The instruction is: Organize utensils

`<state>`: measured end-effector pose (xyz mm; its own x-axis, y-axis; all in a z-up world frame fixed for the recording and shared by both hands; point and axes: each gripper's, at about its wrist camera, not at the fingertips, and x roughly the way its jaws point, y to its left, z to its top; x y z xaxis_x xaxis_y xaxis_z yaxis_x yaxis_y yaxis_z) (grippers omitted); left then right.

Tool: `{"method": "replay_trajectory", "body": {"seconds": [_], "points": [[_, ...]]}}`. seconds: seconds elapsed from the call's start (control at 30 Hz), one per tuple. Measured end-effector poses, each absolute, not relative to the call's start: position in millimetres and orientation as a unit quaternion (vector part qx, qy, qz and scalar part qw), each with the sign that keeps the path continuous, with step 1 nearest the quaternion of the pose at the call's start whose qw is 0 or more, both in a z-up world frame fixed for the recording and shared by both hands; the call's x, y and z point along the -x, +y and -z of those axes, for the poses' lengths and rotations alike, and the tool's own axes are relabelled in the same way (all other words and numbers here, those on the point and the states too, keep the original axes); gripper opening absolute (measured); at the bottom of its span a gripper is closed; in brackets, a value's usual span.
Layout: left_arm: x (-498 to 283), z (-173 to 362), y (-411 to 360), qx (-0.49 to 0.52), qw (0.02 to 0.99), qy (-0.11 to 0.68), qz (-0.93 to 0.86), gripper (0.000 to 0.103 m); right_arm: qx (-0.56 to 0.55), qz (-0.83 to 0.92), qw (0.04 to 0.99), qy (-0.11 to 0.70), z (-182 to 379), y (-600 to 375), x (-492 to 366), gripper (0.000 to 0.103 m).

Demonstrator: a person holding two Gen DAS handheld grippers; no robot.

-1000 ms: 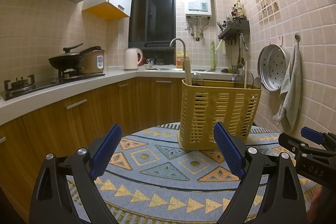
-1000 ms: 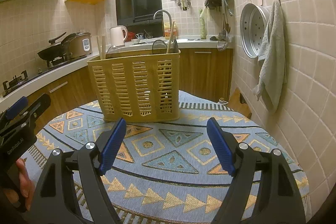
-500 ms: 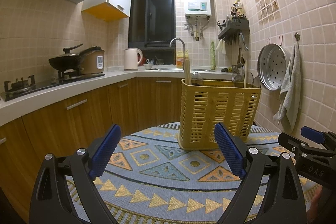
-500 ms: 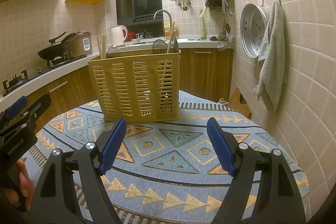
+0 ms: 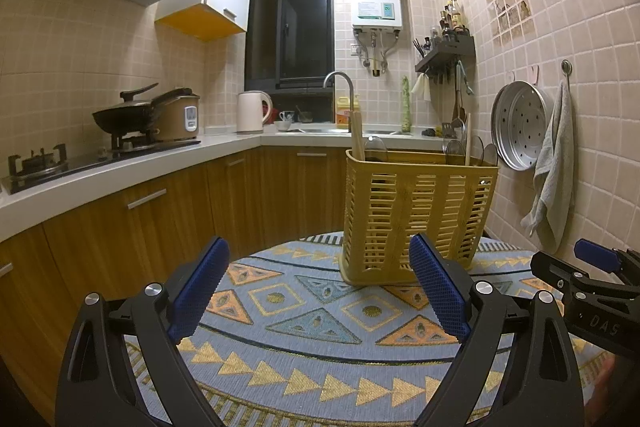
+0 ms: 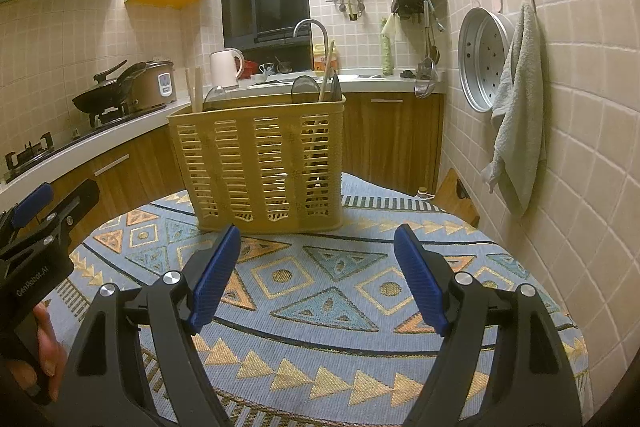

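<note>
- Here, the yellow slotted utensil basket point(image 5: 418, 215) stands upright on the round patterned tablecloth point(image 5: 320, 347), toward its far edge; it serves as the landmark for all that follows.
- Inside the basket: a pair of wooden chopsticks point(image 5: 357, 141) rises at its left end, a single wooden stick point(image 5: 467, 141) leans near its right end, and dark rounded spoon or ladle heads point(image 5: 472, 151) show above the rim — their exact kind cannot be told.
- In front of the basket, the left gripper point(image 5: 320, 291) hovers over the cloth with its blue pads spread wide, nothing between them; the basket's lower right corner is seen just behind its right-hand pad point(image 5: 438, 291).
- The right gripper point(image 6: 318, 275) is likewise in front of the basket, jaws wide apart and empty, apart from the basket's base.
- Each tool appears at the edge of the other's view: the right gripper's tip low to the right of the basket in the left wrist view, the left gripper's tip low to the left of it in the right wrist view.
- Behind the basket: wooden cabinets point(image 5: 280, 195) under a white counter, with a sink faucet point(image 5: 340, 83) and a white kettle point(image 5: 250, 111).
- Left of the basket — a rice cooker point(image 5: 178, 115) and a black wok point(image 5: 120, 115) by the stove.
- Right of the basket, on the tiled wall: a perforated steamer tray point(image 5: 520, 125) and a grey towel point(image 5: 554, 171) on hooks.
</note>
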<state>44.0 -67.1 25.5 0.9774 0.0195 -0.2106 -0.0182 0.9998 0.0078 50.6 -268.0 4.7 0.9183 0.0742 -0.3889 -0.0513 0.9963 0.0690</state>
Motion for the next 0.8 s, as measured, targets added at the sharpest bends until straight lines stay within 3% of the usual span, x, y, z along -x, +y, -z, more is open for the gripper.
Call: {"method": "replay_trajectory", "body": {"seconds": [0.8], "points": [[-45.0, -24.3, -65.4, -0.006, 0.994, 0.107, 0.002, 0.092, -0.027, -0.03, 0.98, 0.193, -4.8, -268.9, -49.4, 0.075]]}}
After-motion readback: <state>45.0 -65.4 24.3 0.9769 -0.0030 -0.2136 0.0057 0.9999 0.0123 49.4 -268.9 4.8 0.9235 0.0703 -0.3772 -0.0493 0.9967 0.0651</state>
